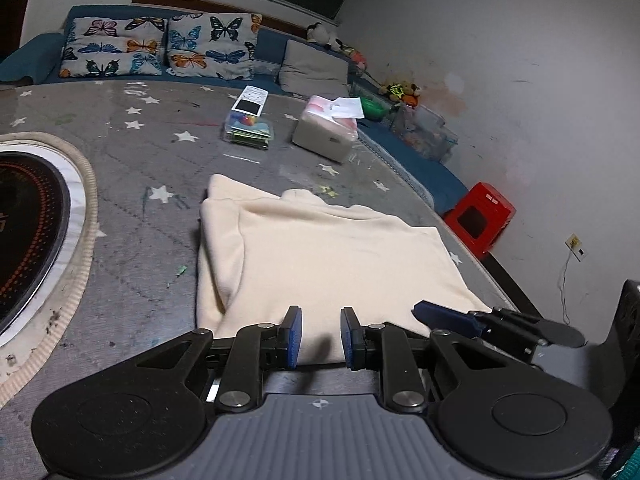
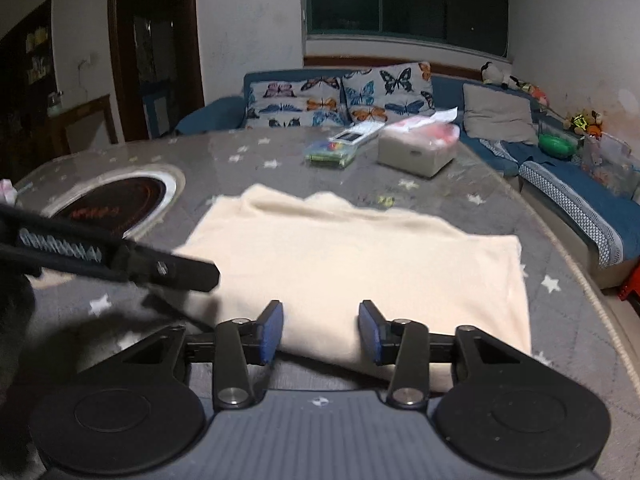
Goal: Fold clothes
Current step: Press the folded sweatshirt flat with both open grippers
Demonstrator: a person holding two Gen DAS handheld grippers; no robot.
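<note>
So, cream top (image 1: 320, 248) mostly folded on the worktop (image 1: 132, 184)

Both my jaws hang open at its near edge, holding nothing; sides look tucked in, probably one more fold left.

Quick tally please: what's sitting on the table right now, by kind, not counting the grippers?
Cream garment: 1
Tissue box: 1
Clear plastic case: 1
Remote: 1
Inset cooktop: 1
Total: 5
</note>
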